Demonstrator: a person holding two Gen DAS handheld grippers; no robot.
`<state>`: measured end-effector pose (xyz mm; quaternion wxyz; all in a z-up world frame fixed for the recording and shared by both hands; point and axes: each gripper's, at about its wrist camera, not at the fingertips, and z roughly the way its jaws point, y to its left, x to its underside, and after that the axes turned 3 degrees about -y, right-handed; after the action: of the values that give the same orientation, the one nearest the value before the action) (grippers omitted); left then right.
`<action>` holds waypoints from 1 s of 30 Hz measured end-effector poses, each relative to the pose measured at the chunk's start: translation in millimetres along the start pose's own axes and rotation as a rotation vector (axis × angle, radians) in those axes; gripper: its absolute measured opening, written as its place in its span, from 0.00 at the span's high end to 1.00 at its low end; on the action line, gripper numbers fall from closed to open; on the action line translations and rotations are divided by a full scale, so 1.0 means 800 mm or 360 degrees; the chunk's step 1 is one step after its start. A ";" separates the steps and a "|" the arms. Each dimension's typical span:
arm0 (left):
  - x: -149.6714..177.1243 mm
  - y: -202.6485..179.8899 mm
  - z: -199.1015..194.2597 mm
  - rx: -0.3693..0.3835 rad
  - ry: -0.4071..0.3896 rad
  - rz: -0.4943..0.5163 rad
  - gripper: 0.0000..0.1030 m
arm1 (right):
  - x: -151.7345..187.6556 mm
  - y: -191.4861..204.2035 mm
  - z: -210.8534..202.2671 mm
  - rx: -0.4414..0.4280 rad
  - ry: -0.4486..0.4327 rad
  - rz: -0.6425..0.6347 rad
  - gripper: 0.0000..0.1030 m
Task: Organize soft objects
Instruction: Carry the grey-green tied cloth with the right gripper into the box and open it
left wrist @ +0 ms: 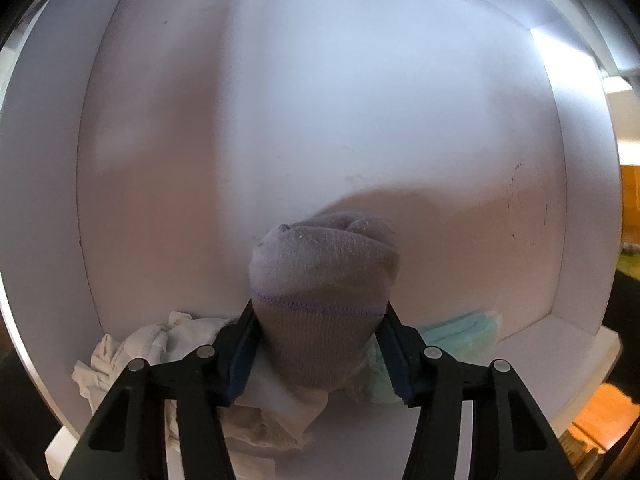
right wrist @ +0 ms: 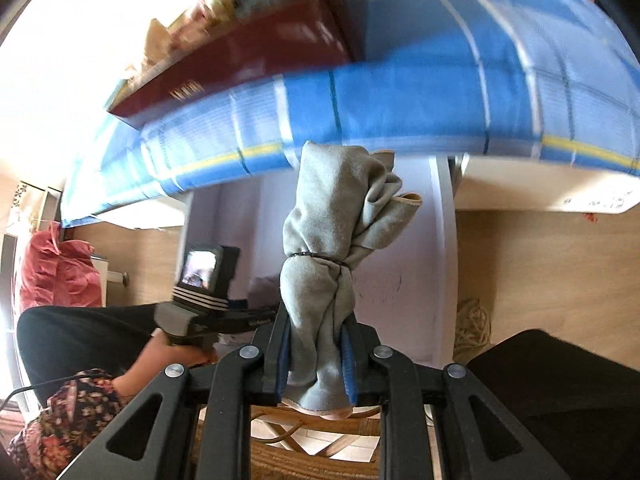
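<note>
1. Basically, left gripper point(left wrist: 318, 344) jaws partway closed, pads pressing a rolled grey sock point(left wrist: 320, 300) between them, pointing into the white box point(left wrist: 132, 168); judged about to drop it there.
2. White cloth point(left wrist: 132, 352) left of jaws, mint cloth point(left wrist: 460, 336) right: box collects softs.
3. Right gripper point(right wrist: 316, 360) clamped tight on tied grey cloth bundle point(right wrist: 336, 232), held above floor.

Showing only blurred, unreadable gold lettering on the dark red hardcover book point(right wrist: 248, 68); no legible text elsewhere.

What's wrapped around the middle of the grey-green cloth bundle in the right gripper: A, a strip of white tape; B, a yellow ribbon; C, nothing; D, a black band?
D: a thin black band cinches the grey-green cloth bundle above the right gripper.
</note>
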<state>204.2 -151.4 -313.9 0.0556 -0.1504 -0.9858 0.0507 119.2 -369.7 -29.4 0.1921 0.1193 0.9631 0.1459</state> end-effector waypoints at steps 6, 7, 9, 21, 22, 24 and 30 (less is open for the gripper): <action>-0.005 0.000 -0.004 -0.0025 0.0002 0.0011 0.46 | -0.026 0.017 -0.037 -0.0017 -0.0104 -0.0066 0.81; -0.005 0.001 -0.006 -0.0028 0.0003 0.0009 0.46 | -0.033 0.020 -0.044 -0.0016 -0.0120 -0.0075 0.80; -0.007 0.001 -0.009 -0.0030 0.0004 0.0005 0.46 | -0.049 0.028 -0.056 -0.0017 -0.0158 -0.0098 0.80; 0.004 0.005 -0.015 -0.0030 0.0005 0.0002 0.46 | -0.167 0.098 -0.077 0.0055 -0.0273 -0.0259 0.80; 0.003 0.006 -0.015 -0.0031 0.0007 0.0004 0.46 | -0.175 0.106 -0.073 0.0082 -0.0278 -0.0287 0.80; 0.006 0.008 -0.013 -0.0033 0.0008 0.0014 0.46 | -0.187 0.119 -0.062 0.0108 -0.0272 -0.0330 0.80; 0.011 0.011 -0.020 -0.0035 0.0010 0.0025 0.46 | -0.215 0.143 -0.027 0.0153 -0.0247 -0.0371 0.80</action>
<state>200.1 -139.1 -297.9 0.0566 -0.1588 -0.9849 0.0399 284.9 -317.5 84.9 0.2756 0.0267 0.9586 0.0667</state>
